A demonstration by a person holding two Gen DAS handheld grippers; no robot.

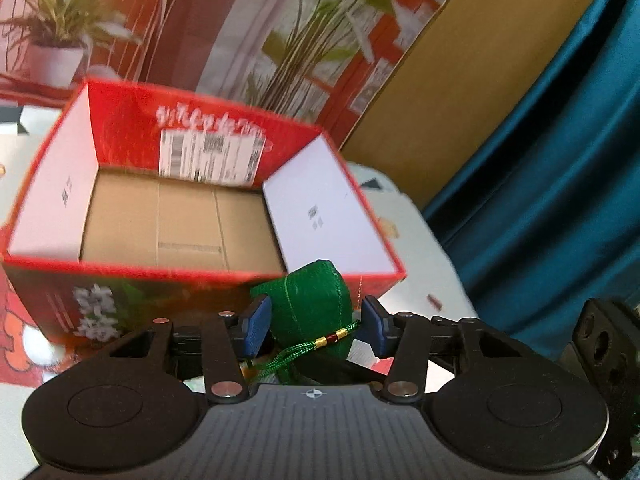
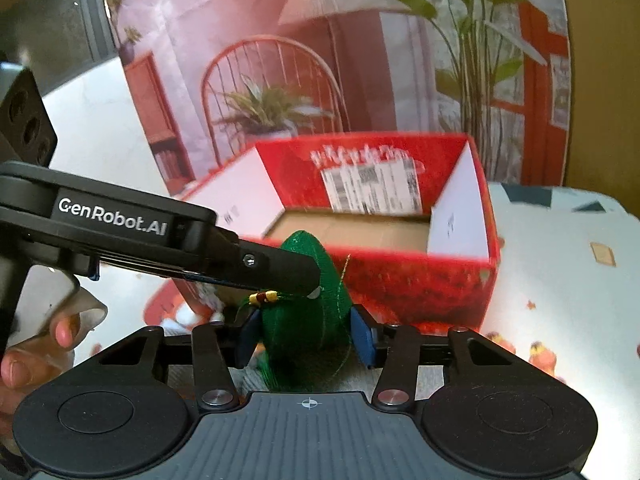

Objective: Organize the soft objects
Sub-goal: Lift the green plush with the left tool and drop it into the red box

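A green stuffed cloth pouch (image 1: 312, 296) with a green cord and gold-and-red beads (image 1: 334, 336) sits between the blue pads of my left gripper (image 1: 316, 316), which is shut on it. The same pouch (image 2: 304, 320) is also gripped by my right gripper (image 2: 304, 332), whose blue pads press on both its sides. The left gripper's black finger (image 2: 280, 268) reaches in from the left and lies against the pouch's upper part. Just beyond the pouch stands an open red box (image 1: 200, 270) (image 2: 420, 284) with white inner walls and a bare brown cardboard floor.
The table carries a pale cloth (image 2: 560, 280) printed with red and orange figures. A poster backdrop (image 2: 360, 60) of plants and a red chair stands behind the box. To the right are a brown board (image 1: 460, 100) and a teal curtain (image 1: 560, 160). A person's hand (image 2: 40, 352) grips the left handle.
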